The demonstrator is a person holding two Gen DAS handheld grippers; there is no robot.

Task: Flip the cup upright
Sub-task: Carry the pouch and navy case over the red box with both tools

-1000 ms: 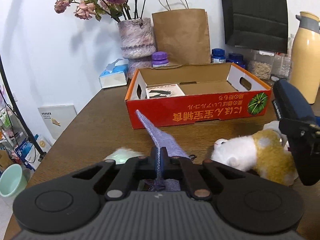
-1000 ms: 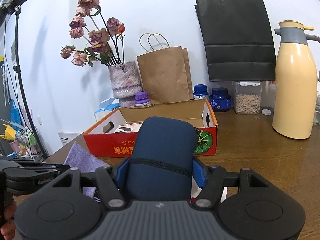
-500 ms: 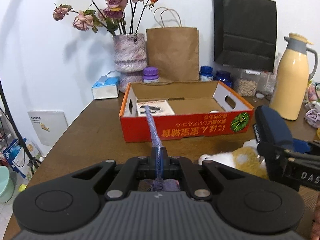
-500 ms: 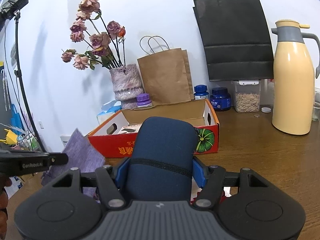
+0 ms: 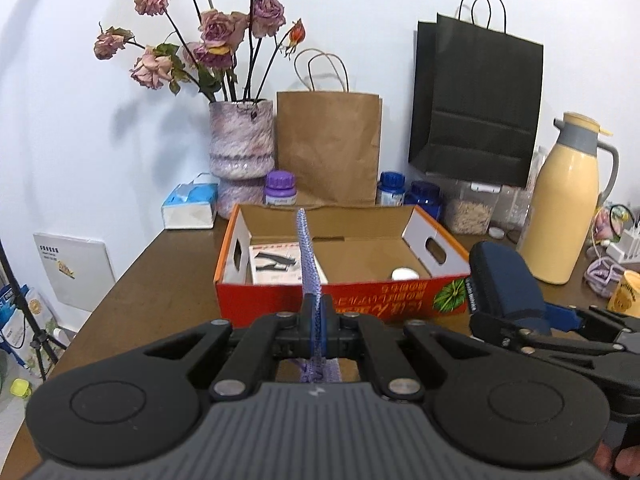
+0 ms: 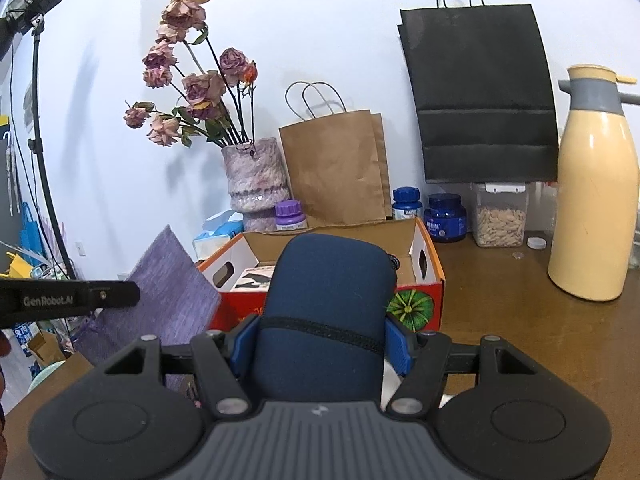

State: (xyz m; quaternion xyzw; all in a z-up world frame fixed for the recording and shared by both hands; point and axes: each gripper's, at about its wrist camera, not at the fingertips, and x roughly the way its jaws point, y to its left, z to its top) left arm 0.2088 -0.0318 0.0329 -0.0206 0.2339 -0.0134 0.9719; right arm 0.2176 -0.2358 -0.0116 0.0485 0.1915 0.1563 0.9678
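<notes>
Right wrist view showing the right gripper (image 6: 320,344) clamping the dark blue cup (image 6: 326,312) across its fabric-covered body, held off the desk (image 6: 516,320) near its front edge, closed end pointing away toward the red box (image 6: 424,284). Looking soft-sleeved and grippy, probably light, not fragile; gripping mid-body near the stitched band looking safest for turning. Left wrist view catching the left gripper (image 5: 318,312) pinched tight on a thin purple cloth (image 5: 306,252). Leaving open room on the bare desk right of the box; keeping clear of the cream jug (image 6: 592,200) and the desk's front edge.
</notes>
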